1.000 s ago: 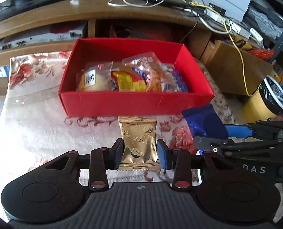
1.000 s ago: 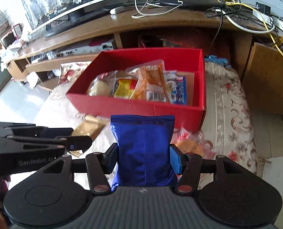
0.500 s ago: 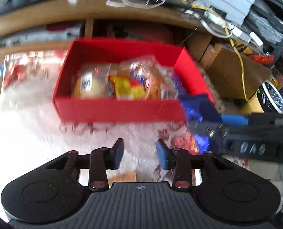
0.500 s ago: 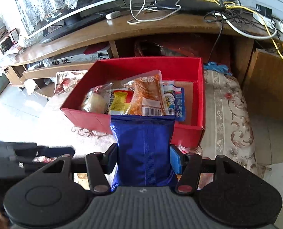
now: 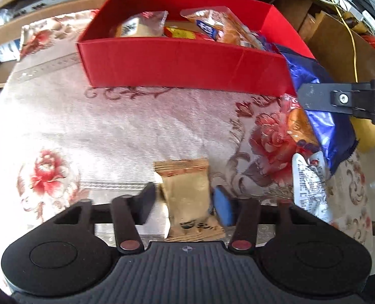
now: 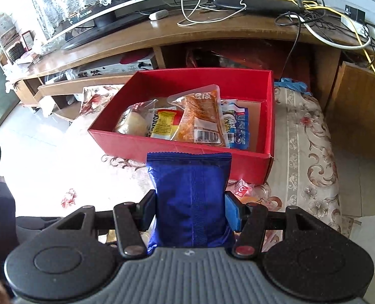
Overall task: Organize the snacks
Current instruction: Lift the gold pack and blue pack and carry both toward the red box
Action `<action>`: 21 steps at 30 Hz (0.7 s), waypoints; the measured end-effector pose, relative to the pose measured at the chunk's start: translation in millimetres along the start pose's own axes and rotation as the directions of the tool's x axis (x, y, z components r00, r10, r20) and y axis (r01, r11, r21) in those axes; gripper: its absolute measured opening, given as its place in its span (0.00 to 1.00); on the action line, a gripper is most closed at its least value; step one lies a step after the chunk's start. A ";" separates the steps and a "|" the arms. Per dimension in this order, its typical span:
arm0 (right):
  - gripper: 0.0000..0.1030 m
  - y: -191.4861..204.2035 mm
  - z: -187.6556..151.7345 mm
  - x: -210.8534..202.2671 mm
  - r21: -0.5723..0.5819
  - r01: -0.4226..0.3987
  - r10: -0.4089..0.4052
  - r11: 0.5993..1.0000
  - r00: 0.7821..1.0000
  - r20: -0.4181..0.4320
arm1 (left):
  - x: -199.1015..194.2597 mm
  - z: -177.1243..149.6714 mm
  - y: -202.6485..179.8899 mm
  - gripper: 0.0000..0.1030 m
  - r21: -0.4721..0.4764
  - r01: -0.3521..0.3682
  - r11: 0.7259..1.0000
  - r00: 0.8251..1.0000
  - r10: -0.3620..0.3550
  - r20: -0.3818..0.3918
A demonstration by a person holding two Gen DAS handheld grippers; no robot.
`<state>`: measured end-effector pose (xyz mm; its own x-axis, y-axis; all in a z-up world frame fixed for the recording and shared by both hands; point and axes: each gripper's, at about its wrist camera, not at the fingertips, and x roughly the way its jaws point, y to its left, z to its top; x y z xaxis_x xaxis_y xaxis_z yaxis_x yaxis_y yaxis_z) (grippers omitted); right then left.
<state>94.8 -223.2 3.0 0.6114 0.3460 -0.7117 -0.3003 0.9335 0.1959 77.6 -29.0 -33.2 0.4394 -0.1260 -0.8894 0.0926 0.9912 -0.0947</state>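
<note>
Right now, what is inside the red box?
The red box holds a bun pack, a yellow packet, an orange pack and a blue packet; anything underneath is covered.

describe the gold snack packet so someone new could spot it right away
Start at the red box on the floral cloth. Nearer the camera, the gold snack packet lies flat between the left gripper fingers. It is the only plain gold wrapper.

- Wooden TV stand (image 6: pixel 212 38), the landmark.
- Monitor (image 6: pixel 126 2) on its top, left.
- Tangled cables (image 6: pixel 301 7) on its top, right.
- Floral cloth (image 6: pixel 311 152) spread in front.
- Wooden cabinet (image 6: pixel 359 106) beside its right end.
</note>
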 end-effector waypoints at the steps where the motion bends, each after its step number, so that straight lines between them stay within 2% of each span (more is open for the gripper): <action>1: 0.52 1.4 -0.3 -1.1 -0.004 -0.002 0.003 1.000 1.000 0.002 | -1.6 -1.2 1.4 0.47 -0.004 0.006 1.000 1.000 -0.006 -0.002; 9: 0.52 2.8 -4.4 -9.1 -0.006 -0.009 0.009 1.000 1.000 0.017 | -15.7 -6.1 -4.4 0.44 0.030 -0.007 1.000 1.000 0.006 0.018; 16: 0.52 -1.1 2.5 -10.8 0.009 -0.002 0.001 1.000 0.999 0.038 | -32.9 13.6 -11.1 0.45 0.037 0.000 0.999 0.996 -0.003 0.087; 21: 0.52 -1.0 14.5 -8.4 0.017 0.004 -0.005 1.000 0.998 0.055 | -46.7 39.7 -12.3 0.45 0.057 -0.010 0.998 0.987 0.001 0.161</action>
<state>100.6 -225.6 18.5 0.6523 0.3465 -0.6741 -0.2853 0.9362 0.2051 91.3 -36.9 27.3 0.5776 -0.1303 -0.8058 0.1392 0.9884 -0.0601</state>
